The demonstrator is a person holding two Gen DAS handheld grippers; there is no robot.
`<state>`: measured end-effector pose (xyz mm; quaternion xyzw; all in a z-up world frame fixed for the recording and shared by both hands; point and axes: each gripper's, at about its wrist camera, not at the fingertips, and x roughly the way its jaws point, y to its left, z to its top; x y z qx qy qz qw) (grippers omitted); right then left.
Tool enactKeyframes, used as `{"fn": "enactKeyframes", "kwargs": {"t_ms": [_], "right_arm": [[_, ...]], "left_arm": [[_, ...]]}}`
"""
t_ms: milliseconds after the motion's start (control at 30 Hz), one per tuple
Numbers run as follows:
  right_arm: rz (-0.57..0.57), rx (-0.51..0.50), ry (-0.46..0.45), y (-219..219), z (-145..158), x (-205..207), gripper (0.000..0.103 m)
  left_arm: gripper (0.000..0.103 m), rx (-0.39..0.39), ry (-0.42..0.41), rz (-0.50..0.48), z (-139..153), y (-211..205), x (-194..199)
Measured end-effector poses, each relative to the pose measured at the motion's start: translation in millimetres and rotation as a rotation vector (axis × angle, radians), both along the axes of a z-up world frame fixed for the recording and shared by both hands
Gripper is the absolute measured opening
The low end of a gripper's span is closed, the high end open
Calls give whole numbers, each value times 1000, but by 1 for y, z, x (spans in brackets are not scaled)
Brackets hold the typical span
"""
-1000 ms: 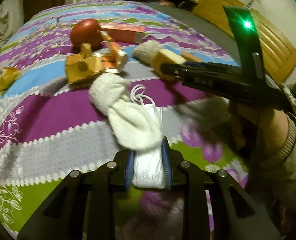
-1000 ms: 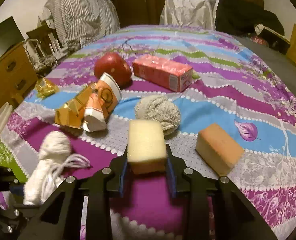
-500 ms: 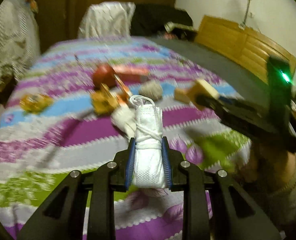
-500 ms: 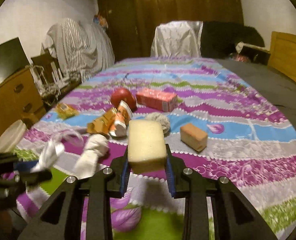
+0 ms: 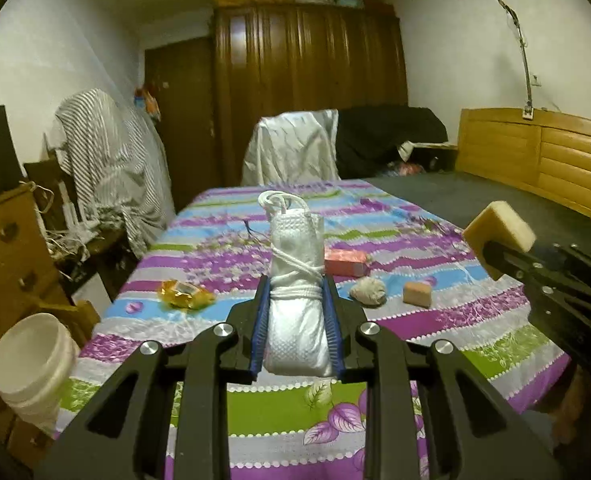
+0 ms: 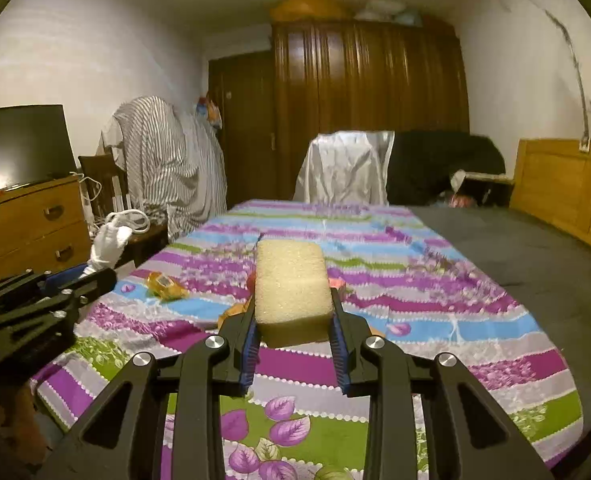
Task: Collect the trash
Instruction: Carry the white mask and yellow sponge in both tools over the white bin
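Left wrist view, item one: left hand-held gripper (image 5: 296,330), jaws pinching a white cloth bundle (image 5: 297,292) bound with white cord. Bundle stands upright between the blue pads, long axis running along the fingers, loops of cord at its far end.

Item two: right hand-held gripper (image 6: 294,338), jaws pressed onto a yellow sponge (image 6: 293,286). Sponge lies flat, long axis pointing forward along the fingers. Same sponge shows at the right edge of the left wrist view (image 5: 499,232), held above the bed.

Item three: bed (image 5: 447,324) with striped floral cover, lying below and ahead of both grippers. Loose pieces on it: yellow wrapper (image 5: 183,294) to the left, pink carton (image 5: 345,262) behind the bundle, grey wool ball (image 5: 369,292) and orange block (image 5: 417,294) just beside each other to the right.

Item four: white bucket (image 5: 35,364), off the bed's near left corner, mouth tilted toward the camera. Judged the likely drop point. It lies below and to the left of the left gripper, which is the nearer one; the right gripper would have to cross over. The bucket is out of the right wrist view.
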<state>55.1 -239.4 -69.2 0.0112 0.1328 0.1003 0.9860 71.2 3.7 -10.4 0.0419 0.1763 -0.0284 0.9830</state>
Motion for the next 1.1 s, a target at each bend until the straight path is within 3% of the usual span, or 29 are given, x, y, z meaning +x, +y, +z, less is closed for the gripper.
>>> {"fn": "enactKeyframes", "kwargs": {"t_ms": [400, 767, 1100], "right_arm": [[-60, 4, -102, 6, 15, -46, 32], [-55, 4, -104, 4, 18, -48, 32], [43, -7, -117, 31, 34, -20, 32]], "left_arm": [[24, -9, -78, 27, 11, -2, -25], [24, -8, -97, 27, 12, 2, -32], [24, -6, -131, 120, 24, 33, -29]]}}
